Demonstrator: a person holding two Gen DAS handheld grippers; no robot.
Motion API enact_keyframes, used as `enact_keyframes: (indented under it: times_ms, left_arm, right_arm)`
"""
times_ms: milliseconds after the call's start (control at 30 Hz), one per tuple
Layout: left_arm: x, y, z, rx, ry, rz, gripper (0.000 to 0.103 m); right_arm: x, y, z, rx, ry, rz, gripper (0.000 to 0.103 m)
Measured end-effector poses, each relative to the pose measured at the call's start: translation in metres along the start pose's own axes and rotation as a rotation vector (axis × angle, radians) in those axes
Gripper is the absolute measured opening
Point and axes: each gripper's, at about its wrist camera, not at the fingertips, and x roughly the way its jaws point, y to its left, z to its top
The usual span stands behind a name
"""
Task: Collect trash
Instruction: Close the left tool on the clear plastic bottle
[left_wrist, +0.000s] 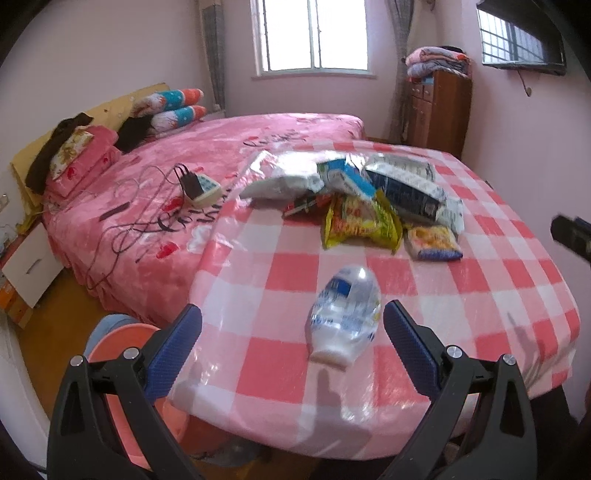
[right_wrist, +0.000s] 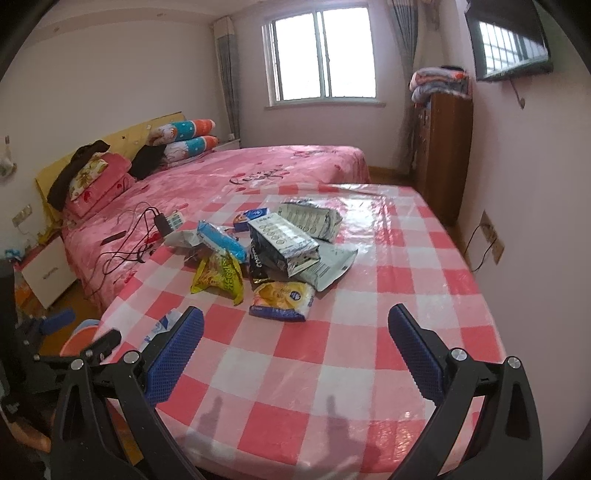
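A clear plastic bottle (left_wrist: 345, 314) with a blue label lies on the pink checked table (left_wrist: 480, 295), cap toward me. My left gripper (left_wrist: 291, 350) is open, its fingers on either side of the bottle's near end, not touching it. A pile of wrappers and cartons lies farther back: a yellow snack bag (left_wrist: 358, 221), a biscuit pack (left_wrist: 434, 242), a dark carton (left_wrist: 406, 194). My right gripper (right_wrist: 295, 354) is open and empty over the table's near part (right_wrist: 332, 369), short of the biscuit pack (right_wrist: 282, 297) and yellow bag (right_wrist: 218, 277). The bottle (right_wrist: 162, 326) is partly hidden behind its left finger.
A pink bed (left_wrist: 177, 177) with chargers and cables (left_wrist: 195, 186) adjoins the table on the left. An orange bin (left_wrist: 122, 354) stands on the floor below the table's left edge. A wooden cabinet (right_wrist: 443, 155) stands at the back right.
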Motion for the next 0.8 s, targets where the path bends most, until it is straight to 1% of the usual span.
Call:
enact_keyframes:
  times_ms: [133,167,267,333,467,533,600,633,667,800]
  left_arm:
    - [0.008,0.009,-0.01,0.0,0.025,-0.059,0.099]
    - [0.013,0.01,-0.011,-0.008,0.042,-0.087,0.099]
    - [0.026,0.01,-0.014,-0.024,0.083,-0.138,0.099]
    - [0.034,0.008,-0.015,-0.018,0.093,-0.148,0.099]
    - [0.057,-0.003,-0.019,0.016,0.148,-0.151,0.099]
    - [0.064,-0.005,-0.019,0.021,0.162,-0.155,0.099]
    - [0.07,-0.007,-0.017,0.024,0.174,-0.155,0.099]
    - [0.073,-0.008,-0.016,0.025,0.174,-0.156,0.099]
    - [0.075,-0.009,-0.015,0.028,0.175,-0.158,0.099]
    - [0.083,-0.013,-0.011,0.042,0.181,-0.157,0.098]
  right_arm:
    - [0.011,-0.002,-0.003,0.004,0.027,0.038,0.099]
    - [0.015,-0.003,-0.003,0.003,0.035,0.052,0.099]
    - [0.027,-0.003,-0.005,0.007,0.071,0.093,0.098]
    - [0.036,-0.004,-0.007,0.013,0.09,0.12,0.098]
    - [0.06,-0.006,-0.011,0.044,0.144,0.169,0.098]
    - [0.074,-0.006,-0.012,0.054,0.169,0.179,0.098]
    - [0.084,-0.006,-0.013,0.065,0.186,0.187,0.095]
    - [0.092,-0.007,-0.013,0.076,0.201,0.198,0.087]
    - [0.098,-0.008,-0.014,0.087,0.217,0.203,0.083]
    - [0.121,-0.011,-0.013,0.121,0.258,0.211,0.083]
